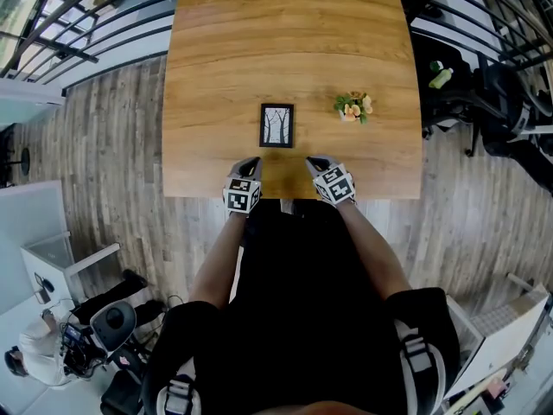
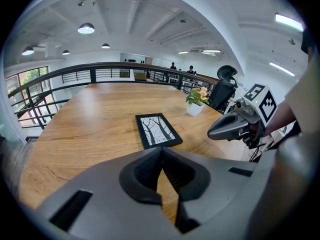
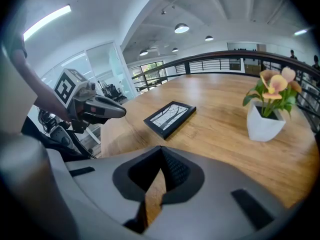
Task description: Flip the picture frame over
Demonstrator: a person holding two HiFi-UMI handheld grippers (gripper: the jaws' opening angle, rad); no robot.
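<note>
A small black picture frame (image 1: 276,125) lies flat on the wooden table (image 1: 294,33), its tree picture facing up. It also shows ahead in the left gripper view (image 2: 158,130) and the right gripper view (image 3: 170,118). My left gripper (image 1: 251,162) hovers at the table's near edge, just left of and nearer than the frame, jaws shut and empty. Level with it, my right gripper (image 1: 313,162) hangs just right of the frame, also shut with nothing in it. Neither touches the frame.
A small white pot of orange and pink flowers (image 1: 353,106) stands to the right of the frame. A black railing (image 1: 95,24) runs around the table's far side. Office chairs (image 1: 484,102) stand to the right, and equipment lies on the floor at lower left.
</note>
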